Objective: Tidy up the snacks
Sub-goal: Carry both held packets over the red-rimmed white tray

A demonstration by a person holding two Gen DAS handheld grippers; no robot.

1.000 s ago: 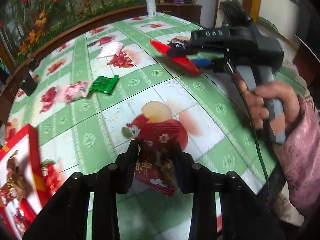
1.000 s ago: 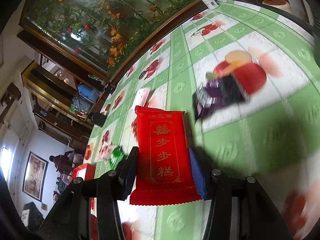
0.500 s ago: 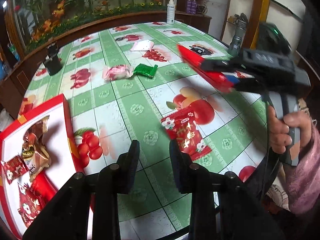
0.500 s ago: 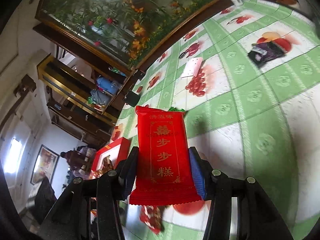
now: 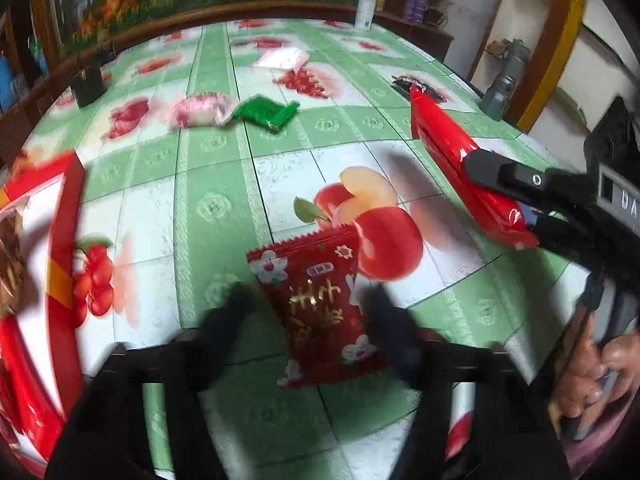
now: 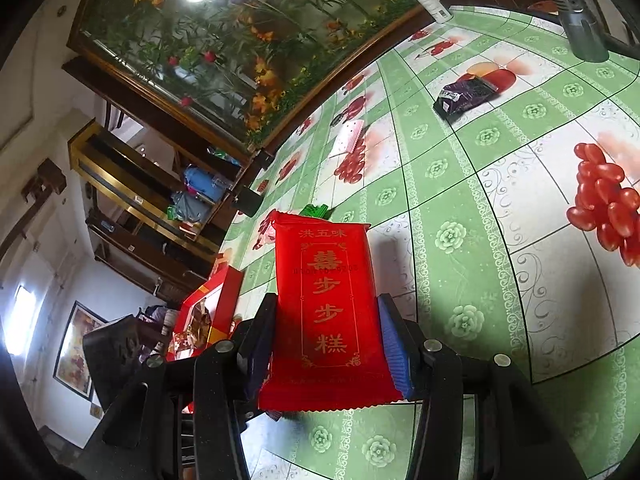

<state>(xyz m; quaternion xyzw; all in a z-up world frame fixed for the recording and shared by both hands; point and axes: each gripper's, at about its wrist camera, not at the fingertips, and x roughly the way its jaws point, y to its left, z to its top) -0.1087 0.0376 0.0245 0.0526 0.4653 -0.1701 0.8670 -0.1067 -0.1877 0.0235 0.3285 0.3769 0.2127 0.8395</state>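
Observation:
My left gripper [image 5: 308, 308] is open, its jaws either side of a dark red flowered snack packet [image 5: 320, 304] lying flat on the table. My right gripper [image 6: 326, 340] is shut on a long bright red packet with gold characters [image 6: 328, 304] and holds it above the table; it also shows in the left wrist view [image 5: 460, 168] at the right. A red gift box [image 5: 60, 264] with snacks inside stands at the left, also visible in the right wrist view [image 6: 212, 316].
A pink packet [image 5: 200, 110], a green packet [image 5: 266, 112], a white packet [image 5: 282, 58] and a dark purple packet [image 6: 464, 96] lie on the green fruit-print tablecloth [image 5: 208, 200]. A white bottle [image 5: 366, 2] and a black object [image 5: 88, 86] stand near the far edge.
My left gripper let go of the dark red packet, drew back, then moved over it again with jaws open. My right gripper has swung left with the long red packet.

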